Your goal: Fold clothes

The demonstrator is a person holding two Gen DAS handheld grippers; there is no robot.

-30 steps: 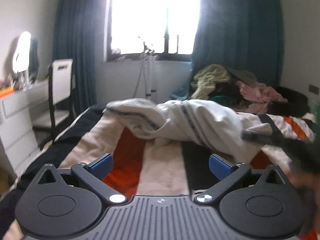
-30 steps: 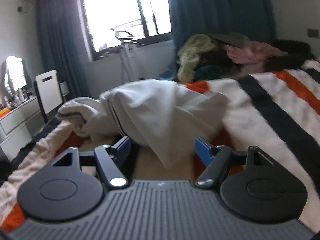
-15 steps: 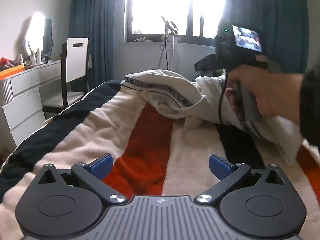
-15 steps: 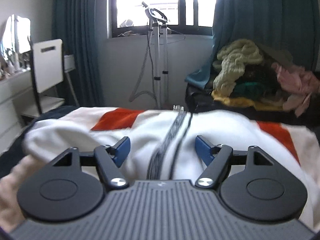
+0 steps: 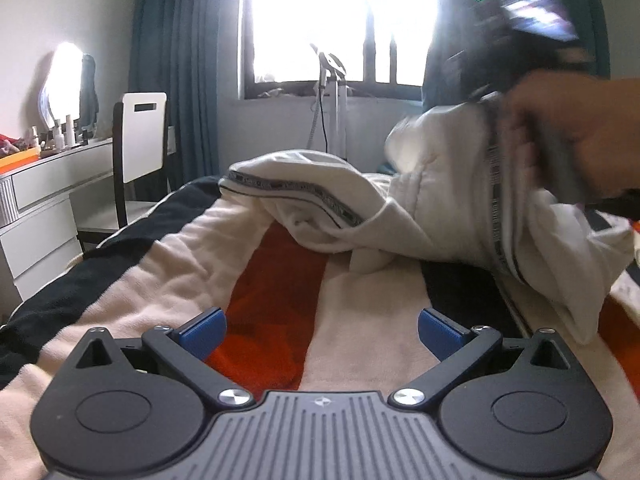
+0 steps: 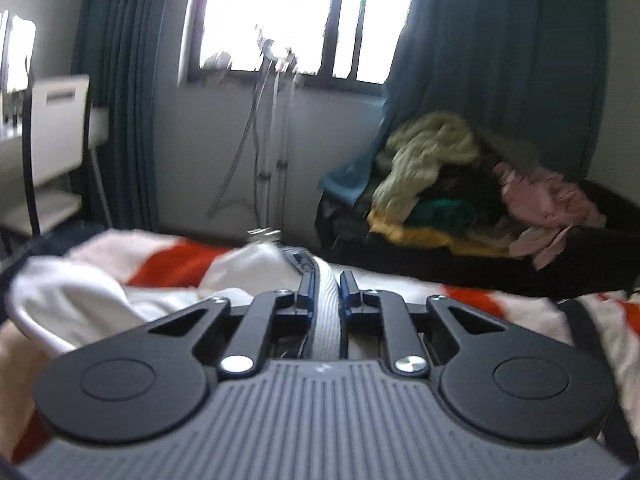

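While right gripper (image 6: 325, 294) pinches white garment (image 6: 326, 320), left gripper (image 5: 322, 330) gapes.

window (image 5: 340, 20) – bright, dark curtains (image 5: 176, 60) beside | white chair (image 5: 142, 140) near white desk (image 5: 40, 192) | bed blanket (image 5: 272, 312) – striped

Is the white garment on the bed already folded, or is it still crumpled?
Still crumpled: the white garment lies bunched on the striped blanket, one edge pinched in the right gripper.

The right hand (image 5: 576, 136) and its hand-held gripper are smeared by motion in the left wrist view. The clothes pile (image 6: 460, 184) by the curtain is blurred, and the white garment (image 6: 326, 308) runs hidden under the gripper body.
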